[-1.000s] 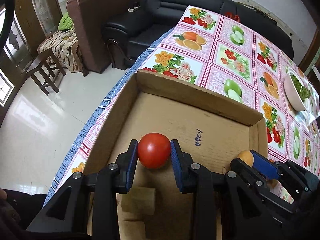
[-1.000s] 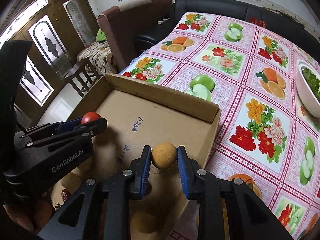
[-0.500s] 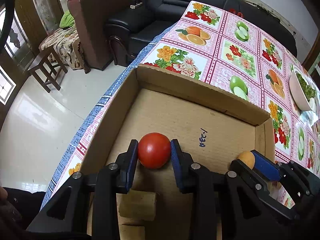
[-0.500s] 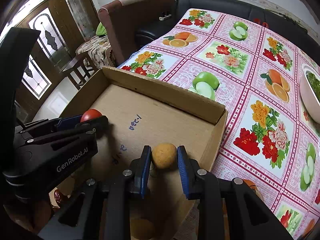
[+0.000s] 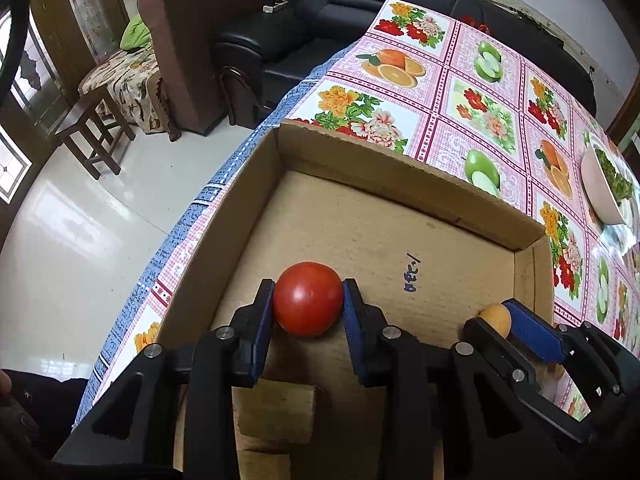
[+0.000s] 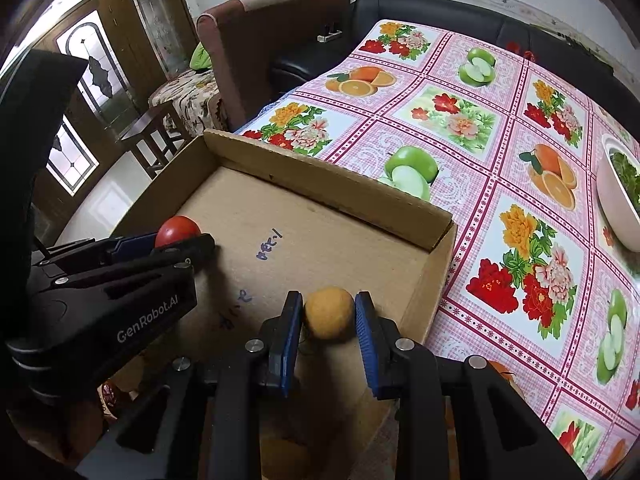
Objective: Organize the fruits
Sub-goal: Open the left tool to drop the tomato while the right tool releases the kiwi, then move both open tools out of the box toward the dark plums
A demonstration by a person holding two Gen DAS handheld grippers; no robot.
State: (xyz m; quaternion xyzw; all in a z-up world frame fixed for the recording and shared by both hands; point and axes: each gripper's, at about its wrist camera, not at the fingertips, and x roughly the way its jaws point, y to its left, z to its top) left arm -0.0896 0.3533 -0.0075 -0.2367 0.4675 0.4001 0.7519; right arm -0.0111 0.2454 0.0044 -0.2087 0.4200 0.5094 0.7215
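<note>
Both tongs hang over the box (image 5: pixel 400 184): left tongs (image 5: pixel 308 306) easing open around the tomato (image 5: pixel 307 304), right tongs (image 6: pixel 329 312) opening around the orange (image 6: pixel 329 312). Once released, either fruit may roll away and bruise.

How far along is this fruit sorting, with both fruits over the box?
Nearly placed. The left gripper holds a red tomato and the right gripper a yellow-orange fruit, both low inside the cardboard box. Both sets of jaws have just been opening with the fruit between them. Left: let go fully and pull out.
</note>
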